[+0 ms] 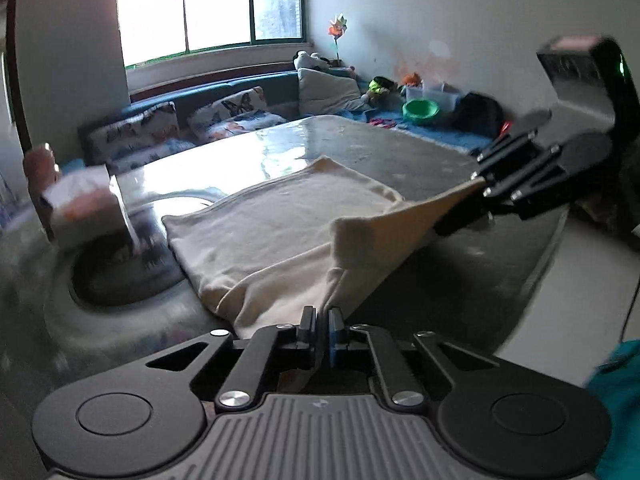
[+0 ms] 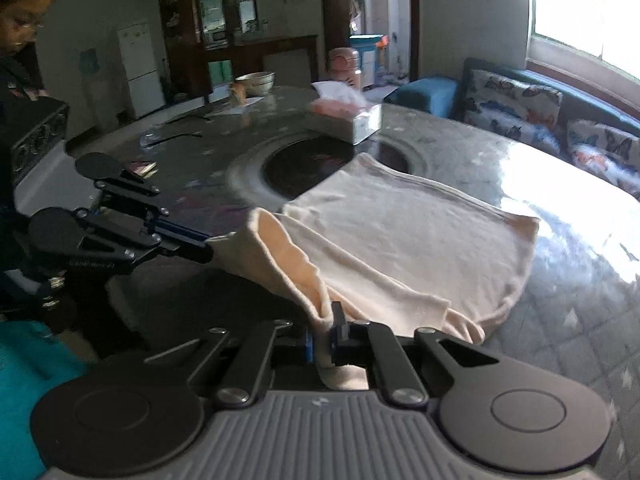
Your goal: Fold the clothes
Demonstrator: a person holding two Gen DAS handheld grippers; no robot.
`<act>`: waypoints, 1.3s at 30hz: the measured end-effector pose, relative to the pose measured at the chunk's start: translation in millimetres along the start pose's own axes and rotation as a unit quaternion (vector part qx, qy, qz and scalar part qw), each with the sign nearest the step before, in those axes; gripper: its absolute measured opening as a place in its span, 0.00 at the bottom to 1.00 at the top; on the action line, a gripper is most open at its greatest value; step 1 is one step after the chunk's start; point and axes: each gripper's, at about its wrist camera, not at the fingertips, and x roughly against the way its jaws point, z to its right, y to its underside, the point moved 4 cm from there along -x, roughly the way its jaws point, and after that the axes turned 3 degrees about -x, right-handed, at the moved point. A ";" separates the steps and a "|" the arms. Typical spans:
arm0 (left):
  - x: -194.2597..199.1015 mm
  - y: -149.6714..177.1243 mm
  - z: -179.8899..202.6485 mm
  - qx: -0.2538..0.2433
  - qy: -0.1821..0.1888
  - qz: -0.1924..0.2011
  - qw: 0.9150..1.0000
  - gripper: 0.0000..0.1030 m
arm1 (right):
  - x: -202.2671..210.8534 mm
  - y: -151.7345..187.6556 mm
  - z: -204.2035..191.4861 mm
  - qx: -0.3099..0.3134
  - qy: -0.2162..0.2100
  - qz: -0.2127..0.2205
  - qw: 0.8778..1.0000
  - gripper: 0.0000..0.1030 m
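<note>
Right at the lens, the left claw (image 1: 319, 322) is pinched tight on a near corner of the cream garment (image 1: 288, 216) — blue pads squeezed together with only cloth between them. Across the way the right claw (image 2: 329, 330) has done the same at the other near corner, jaws all but shut on a bunched fold of fabric. Between the two, the near edge is lifted off the bench (image 1: 400, 152) and sags in a loose loop, while the rest of the garment lies flat on the glossy top, its far edge near the dark round inset (image 2: 304, 164).

Now, the risks. That sag in the middle looks like trouble: if the two hands carry the edge over unevenly, the fold could land skewed or wrinkled. The bench surface looks slick, so the flat part may slide along with the pull instead of staying put. And the tissue box (image 2: 346, 118) sits just beyond the inset — a fold thrown too far could brush it. The grips are thin, right at the corners; a sharp tug might slip one free.
</note>
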 end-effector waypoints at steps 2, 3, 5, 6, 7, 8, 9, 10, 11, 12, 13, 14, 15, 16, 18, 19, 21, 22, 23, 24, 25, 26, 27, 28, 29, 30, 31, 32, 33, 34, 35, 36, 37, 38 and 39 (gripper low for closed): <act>15.2 7.6 7.3 0.009 0.007 -0.006 1.000 0.06 | 14.2 7.1 -11.3 0.009 -0.004 -0.010 1.000 0.06; 23.0 11.0 11.7 0.009 0.005 -0.009 1.000 0.06 | 21.1 10.6 -16.5 0.009 -0.009 -0.016 1.000 0.06; 37.6 12.8 15.7 0.015 0.002 -0.007 1.000 0.05 | 33.4 16.6 -25.3 0.006 -0.016 -0.029 0.999 0.06; 44.9 13.8 17.6 0.019 0.000 -0.007 1.000 0.05 | 37.8 18.4 -28.1 0.003 -0.018 -0.034 0.999 0.06; 48.5 13.8 16.8 0.023 0.007 -0.002 1.000 0.05 | 41.6 20.0 -30.5 0.000 -0.020 -0.039 0.999 0.06; 52.1 13.9 16.1 0.026 0.015 0.002 1.000 0.06 | 43.6 21.0 -31.6 -0.001 -0.019 -0.040 0.999 0.06; 53.2 13.3 17.3 0.024 0.028 0.006 0.999 0.08 | 44.4 21.1 -31.2 -0.003 -0.018 -0.040 0.999 0.06; 54.2 12.7 18.6 0.022 0.042 0.011 0.999 0.09 | 43.6 20.5 -29.6 -0.007 -0.015 -0.040 0.999 0.06; 52.7 12.2 20.3 0.016 0.040 0.007 0.999 0.14 | 42.0 19.3 -27.3 -0.013 -0.012 -0.038 0.999 0.06; 50.6 10.1 21.5 0.010 0.039 0.006 0.999 0.19 | 40.9 18.2 -25.1 -0.018 -0.011 -0.037 0.999 0.06; 50.0 9.7 23.2 0.003 0.044 0.007 0.999 0.22 | 40.4 17.3 -23.5 -0.019 -0.011 -0.037 0.999 0.06; 49.0 10.0 26.2 0.000 0.050 0.007 0.999 0.35 | 40.4 15.8 -22.4 -0.019 -0.010 -0.036 0.999 0.06; 47.7 10.8 29.7 -0.004 0.051 0.005 0.999 0.51 | 40.4 14.1 -21.4 -0.021 -0.010 -0.035 0.999 0.06; 46.3 13.0 33.7 -0.015 0.048 0.002 0.999 0.54 | 40.5 12.4 -20.5 -0.022 -0.010 -0.034 0.999 0.06; 43.4 17.5 41.7 -0.037 0.043 -0.003 0.998 0.56 | 40.4 9.0 -17.7 -0.030 -0.012 -0.034 0.999 0.06; 42.3 19.3 45.6 -0.048 0.044 -0.005 0.998 0.58 | 40.4 7.6 -16.4 -0.033 -0.012 -0.034 0.999 0.06; 38.3 23.8 52.7 -0.066 0.046 -0.004 0.997 0.66 | 40.1 6.1 -15.3 -0.034 -0.009 -0.032 0.999 0.06; 33.9 26.5 56.5 -0.076 0.038 -0.008 0.996 0.66 | 39.6 5.2 -14.5 -0.038 -0.009 -0.032 0.999 0.06; 29.4 27.4 58.6 -0.086 0.030 -0.010 0.996 0.66 | 38.9 4.7 -13.7 -0.041 -0.009 -0.030 0.999 0.06; 26.0 28.4 60.4 -0.097 0.023 -0.007 0.995 0.66 | 39.0 4.5 -12.8 -0.047 -0.010 -0.029 0.998 0.06; 22.6 29.4 62.3 -0.107 0.015 -0.004 0.994 0.65 | 39.8 5.1 -12.4 -0.050 -0.009 -0.027 0.998 0.06; 19.9 32.2 64.5 -0.113 0.011 -0.003 0.994 0.55 | 40.7 5.7 -12.0 -0.053 -0.008 -0.025 0.998 0.06; 17.1 35.0 66.7 -0.119 0.006 -0.002 0.993 0.44 | 41.6 6.5 -11.9 -0.056 -0.008 -0.024 0.998 0.06; 13.7 36.9 66.9 -0.125 0.005 -0.003 0.992 0.37 | 42.6 7.8 -12.5 -0.057 -0.008 -0.023 0.998 0.06; 11.8 38.0 66.5 -0.128 0.003 -0.005 0.992 0.22 | 43.6 8.9 -13.5 -0.057 -0.008 -0.022 0.998 0.06; 13.1 38.5 64.6 -0.122 0.010 -0.007 0.992 0.15 | 45.1 11.0 -15.1 -0.055 -0.009 -0.020 0.998 0.06; 14.4 38.9 62.6 -0.116 0.016 -0.009 0.993 0.13 | 46.8 13.2 -17.0 -0.053 -0.009 -0.019 0.998 0.06; 16.9 37.7 61.3 -0.109 0.023 -0.006 0.994 0.12 | 49.2 14.9 -20.0 -0.049 -0.008 -0.017 0.999 0.06; 22.9 37.0 60.7 -0.106 0.028 -0.003 0.994 0.12 | 52.4 15.6 -23.4 -0.044 -0.007 -0.015 0.999 0.06; 30.2 35.8 61.0 -0.104 0.035 0.001 0.994 0.12 | 55.4 16.1 -25.3 -0.041 -0.008 -0.013 0.999 0.06; 36.6 34.6 60.4 -0.098 0.041 0.005 0.994 0.12 | 59.2 16.1 -27.2 -0.040 -0.008 -0.011 0.999 0.06; 40.4 31.5 57.4 -0.090 0.040 0.009 0.995 0.12 | 63.7 14.9 -28.5 -0.038 -0.008 -0.009 0.999 0.06; 44.1 28.4 54.3 -0.083 0.038 0.012 0.996 0.12 | 65.9 13.6 -28.7 -0.035 -0.007 -0.008 0.999 0.06; 47.9 25.3 51.2 -0.075 0.037 0.016 0.996 0.12 | 67.3 11.6 -27.9 -0.033 -0.005 -0.007 0.999 0.06; 46.3 18.7 46.8 -0.067 0.033 0.019 0.997 0.12 | 66.8 7.7 -24.8 -0.032 -0.003 -0.006 0.999 0.06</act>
